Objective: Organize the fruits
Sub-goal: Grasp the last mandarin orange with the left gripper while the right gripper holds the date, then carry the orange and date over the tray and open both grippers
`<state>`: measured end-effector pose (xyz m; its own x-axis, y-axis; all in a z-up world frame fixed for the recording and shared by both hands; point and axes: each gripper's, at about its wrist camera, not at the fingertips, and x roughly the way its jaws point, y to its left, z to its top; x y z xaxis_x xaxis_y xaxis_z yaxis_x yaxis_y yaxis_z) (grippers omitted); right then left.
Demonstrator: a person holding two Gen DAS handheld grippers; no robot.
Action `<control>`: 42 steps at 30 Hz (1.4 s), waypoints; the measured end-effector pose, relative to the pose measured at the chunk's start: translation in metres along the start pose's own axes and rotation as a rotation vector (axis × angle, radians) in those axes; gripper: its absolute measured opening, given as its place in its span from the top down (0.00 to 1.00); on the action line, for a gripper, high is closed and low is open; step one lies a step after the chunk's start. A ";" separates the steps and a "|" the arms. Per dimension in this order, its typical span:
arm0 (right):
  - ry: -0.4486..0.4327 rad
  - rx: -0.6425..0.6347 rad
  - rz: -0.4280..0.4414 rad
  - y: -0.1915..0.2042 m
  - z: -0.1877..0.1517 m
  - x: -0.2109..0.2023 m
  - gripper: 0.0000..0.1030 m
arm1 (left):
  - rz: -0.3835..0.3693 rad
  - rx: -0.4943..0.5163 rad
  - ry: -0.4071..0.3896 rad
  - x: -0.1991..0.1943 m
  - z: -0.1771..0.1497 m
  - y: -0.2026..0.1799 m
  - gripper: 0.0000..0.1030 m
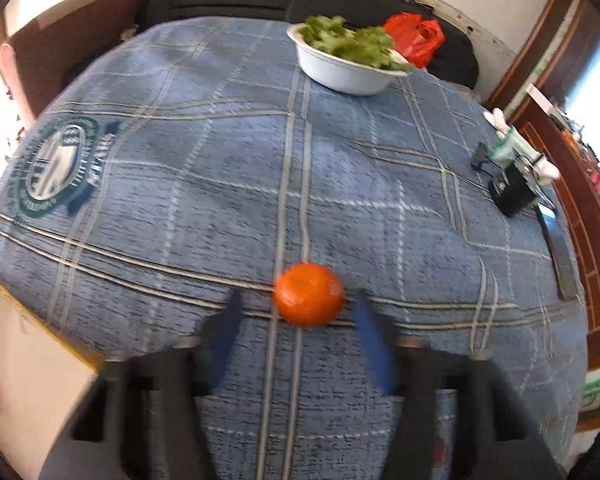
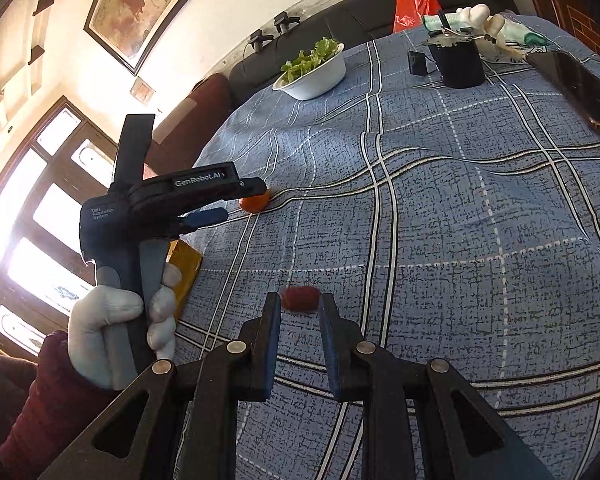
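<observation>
Nearest in its own view, the right hand-held gripper [image 2: 300, 304] is at a narrow gap, its tips pinching a small red fruit [image 2: 300, 297] just above the tabletop [image 2: 440, 240]. To its left a gloved hand [image 2: 112, 320] tilts the left hand-held gripper [image 1: 298, 295] steeply down at the orange [image 1: 308, 294]. The orange sits on the cloth between the blue pads [image 1: 224, 332], which stand a little clear of it on both sides, though blur softens the edges. The step looks like picking up the orange. Next, the pads need to close squarely on its middle before lifting, since a round fruit could roll away. Beside that gripper, at the near edge, is a box [image 1: 28, 344] with something orange inside, probably where the fruit goes. Well beyond are a black cup [image 1: 510, 192] and a bowl [image 1: 340, 72] of greens.
</observation>
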<state>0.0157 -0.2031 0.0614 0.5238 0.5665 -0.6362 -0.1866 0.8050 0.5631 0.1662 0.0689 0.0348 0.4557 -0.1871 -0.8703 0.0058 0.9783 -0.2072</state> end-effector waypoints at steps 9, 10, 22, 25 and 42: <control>-0.006 0.005 -0.028 -0.004 0.000 0.003 0.79 | -0.023 -0.050 -0.072 -0.041 -0.012 0.011 0.68; -0.007 0.004 -0.031 -0.004 0.000 0.002 0.79 | -0.041 -0.058 -0.084 -0.051 -0.017 0.015 0.68; 0.023 0.004 -0.024 0.001 -0.001 0.017 0.57 | -0.135 -0.202 -0.184 -0.156 -0.101 0.088 0.68; 0.060 -0.024 -0.065 0.015 0.005 0.035 0.57 | -0.107 -0.221 -0.234 -0.178 -0.125 0.107 0.68; 0.020 -0.132 -0.239 0.046 -0.015 0.050 0.79 | -0.105 -0.335 -0.293 -0.190 -0.167 0.154 0.68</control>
<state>0.0209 -0.1353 0.0478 0.5495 0.3602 -0.7538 -0.1669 0.9314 0.3234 -0.0684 0.2397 0.0934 0.7007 -0.2034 -0.6839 -0.2007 0.8636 -0.4625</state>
